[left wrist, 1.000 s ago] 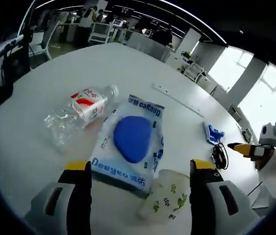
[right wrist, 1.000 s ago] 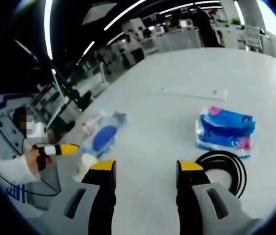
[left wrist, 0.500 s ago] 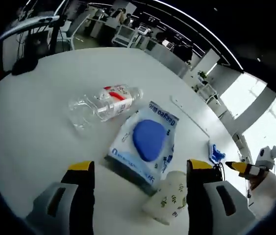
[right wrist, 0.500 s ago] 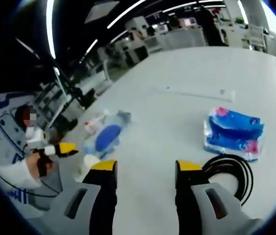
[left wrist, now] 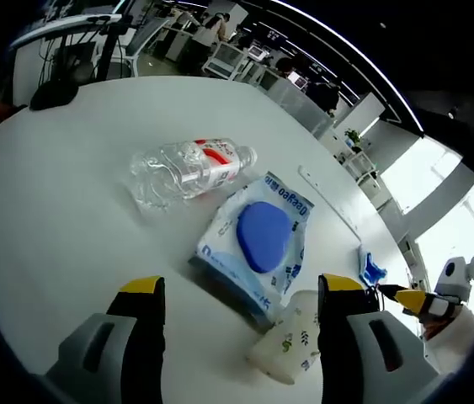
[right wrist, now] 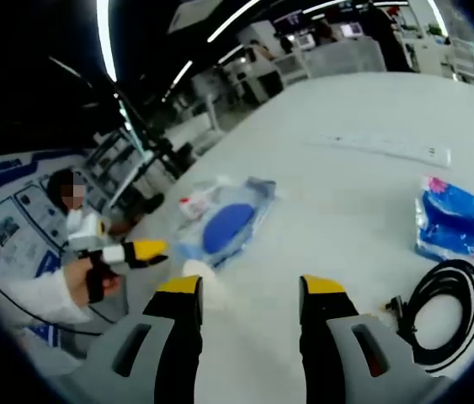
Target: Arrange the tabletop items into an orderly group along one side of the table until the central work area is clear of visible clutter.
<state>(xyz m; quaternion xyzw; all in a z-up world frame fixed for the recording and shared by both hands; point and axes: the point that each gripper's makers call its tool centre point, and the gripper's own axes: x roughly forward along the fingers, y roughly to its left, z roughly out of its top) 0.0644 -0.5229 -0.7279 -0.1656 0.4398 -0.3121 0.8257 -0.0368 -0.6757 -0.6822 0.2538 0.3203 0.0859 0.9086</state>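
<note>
both claws hover apart over the white table [left wrist: 43,244], nothing gripped yet.

left gripper [left wrist: 235,290] has its jaws spread wide and empty, lined up on the wet-wipes pack [left wrist: 258,244] with the blue lid; i take that pack as my landmark. the clear water bottle [left wrist: 188,166] lies on its side just beyond the pack, and the paper cup [left wrist: 291,345] with a leaf print lies tipped over right at the pack's near corner, close to my right-hand jaw. my right gripper [right wrist: 245,290] is also spread and empty; in its view the blue tissue bundle [right wrist: 460,223] and the coiled black cable [right wrist: 443,303] sit well apart from the pack. to do this step well, i judge i should drop the left jaws squarely over one item, likely the cup, squeezing gently since it may crush, and avoid nudging the bottle, which could roll.
</note>
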